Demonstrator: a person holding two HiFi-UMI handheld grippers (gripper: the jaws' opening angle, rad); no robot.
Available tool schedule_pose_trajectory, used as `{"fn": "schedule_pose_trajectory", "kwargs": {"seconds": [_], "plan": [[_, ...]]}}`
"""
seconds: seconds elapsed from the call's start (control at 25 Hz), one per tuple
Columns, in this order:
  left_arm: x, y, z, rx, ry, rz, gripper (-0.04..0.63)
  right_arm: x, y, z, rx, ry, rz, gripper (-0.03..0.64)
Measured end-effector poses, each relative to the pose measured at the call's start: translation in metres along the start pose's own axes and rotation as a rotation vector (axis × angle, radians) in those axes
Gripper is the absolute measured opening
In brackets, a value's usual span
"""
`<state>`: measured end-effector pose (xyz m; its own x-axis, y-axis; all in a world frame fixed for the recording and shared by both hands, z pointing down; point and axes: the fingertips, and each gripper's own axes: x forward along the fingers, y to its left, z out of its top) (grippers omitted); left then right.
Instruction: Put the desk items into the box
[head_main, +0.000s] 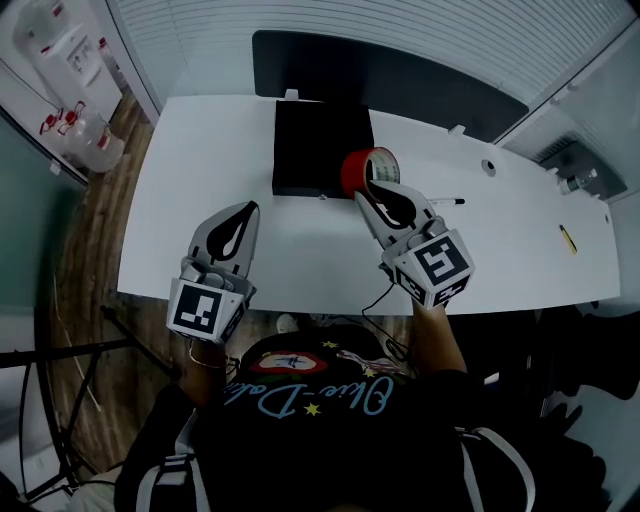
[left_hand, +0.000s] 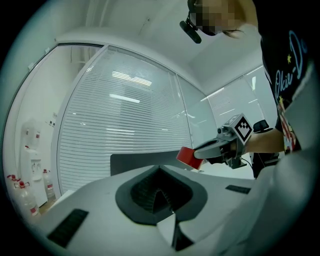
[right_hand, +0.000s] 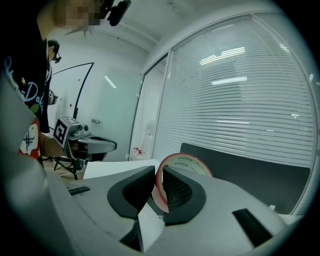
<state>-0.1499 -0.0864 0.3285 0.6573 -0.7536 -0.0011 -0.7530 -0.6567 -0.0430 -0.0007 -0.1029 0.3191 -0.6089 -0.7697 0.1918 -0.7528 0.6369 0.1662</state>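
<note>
A black box (head_main: 322, 148) lies open at the back middle of the white desk (head_main: 200, 180). My right gripper (head_main: 372, 193) is shut on a red tape roll (head_main: 366, 168), held upright just above the box's right front corner. In the right gripper view the tape roll (right_hand: 189, 162) stands edge-on between the dark pads (right_hand: 177, 189), its wall pinched by them. My left gripper (head_main: 241, 215) hovers over the desk's front left with its jaws together and nothing in them. From the left gripper view, the tape roll (left_hand: 190, 157) and the right gripper (left_hand: 212, 148) show ahead to the right.
A black pen (head_main: 447, 201) lies on the desk right of the tape roll, and a small yellow item (head_main: 567, 238) sits near the right end. A dark partition panel (head_main: 400, 80) runs behind the desk. A water dispenser (head_main: 55, 45) and bottles stand on the floor at left.
</note>
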Motion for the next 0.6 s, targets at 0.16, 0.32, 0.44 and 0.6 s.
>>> {"fn": "schedule_pose_trajectory", "kwargs": {"seconds": [0.16,0.32,0.44,0.6], "plan": [[-0.005,0.005,-0.005,0.007,0.004,0.015,-0.005,0.01,0.004,-0.002,0.002,-0.003,0.025,0.051],[-0.01,0.016,-0.007,0.008,0.01,0.057,-0.005,0.025,0.006,-0.001,-0.005,-0.007,0.057,0.051],[-0.015,0.027,-0.009,0.013,0.019,0.088,-0.005,0.039,0.008,-0.002,-0.005,-0.005,0.085,0.052],[-0.02,0.04,-0.013,0.02,0.048,0.11,-0.005,0.059,0.009,-0.009,0.001,0.013,0.111,0.051]]}}
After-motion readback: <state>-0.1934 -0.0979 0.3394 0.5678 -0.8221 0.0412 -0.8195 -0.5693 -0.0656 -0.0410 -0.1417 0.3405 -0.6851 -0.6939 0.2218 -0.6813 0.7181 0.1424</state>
